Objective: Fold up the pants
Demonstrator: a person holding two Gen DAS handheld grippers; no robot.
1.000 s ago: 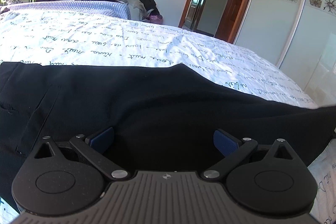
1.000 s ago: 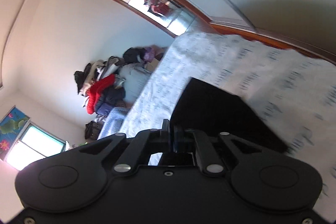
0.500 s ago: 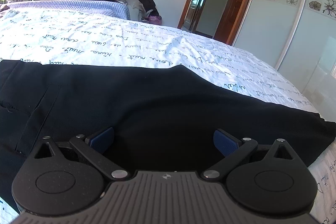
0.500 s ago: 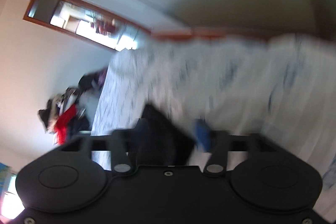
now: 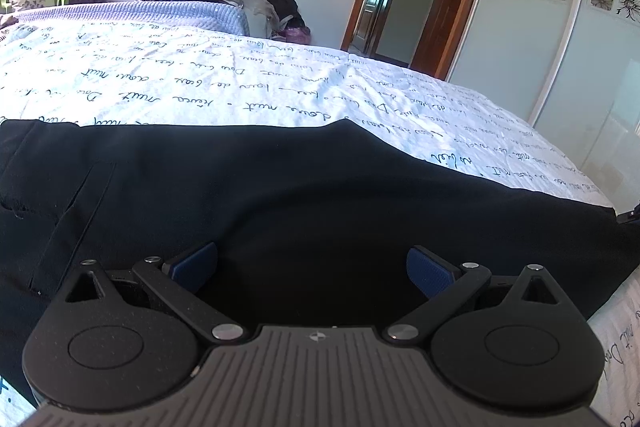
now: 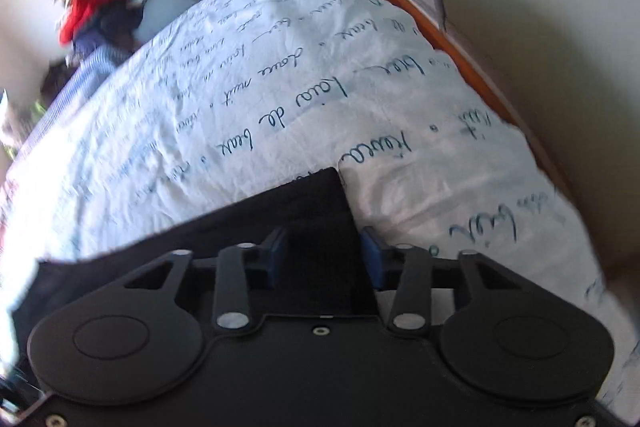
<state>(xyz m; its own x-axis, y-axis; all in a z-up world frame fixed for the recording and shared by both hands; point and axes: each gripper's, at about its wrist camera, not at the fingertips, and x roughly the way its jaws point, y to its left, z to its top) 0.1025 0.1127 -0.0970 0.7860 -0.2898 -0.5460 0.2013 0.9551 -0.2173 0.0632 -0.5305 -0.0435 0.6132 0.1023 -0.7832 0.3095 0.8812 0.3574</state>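
Your black pants [image 5: 304, 195] lie flat on the bed [image 5: 248, 99], and their long axis is what matters here. In the left wrist view they run across the frame from about 9 o'clock to 3 o'clock. The pocket end sits at the 9 o'clock side and the narrowing leg tapers off toward 3 o'clock.

Your left gripper [image 5: 312, 267] hovers over the middle of the cloth with its jaws spread wide. The blue pads [image 5: 196, 263] stand well apart and pinch nothing, so it is released.

Your right gripper [image 6: 324, 251] is the nearer one to the leg end. In its own view the hem corner of the pants [image 6: 316, 211] points away at 12 o'clock, with the hem edge running back along the right-hand pad [image 6: 370, 251]. The jaws are closing, and the strip of black cloth by the hem lies between them. The frame is a little blurred, and you cannot tell from it whether the pads press the fabric yet. I judge they are just short of a firm pinch.

The coming fold probably runs along that long axis, hem toward waist. That puts your right hand at the end that travels and your left near the line where the crease would fall. At 3 o'clock of the hem there is bare sheet only.
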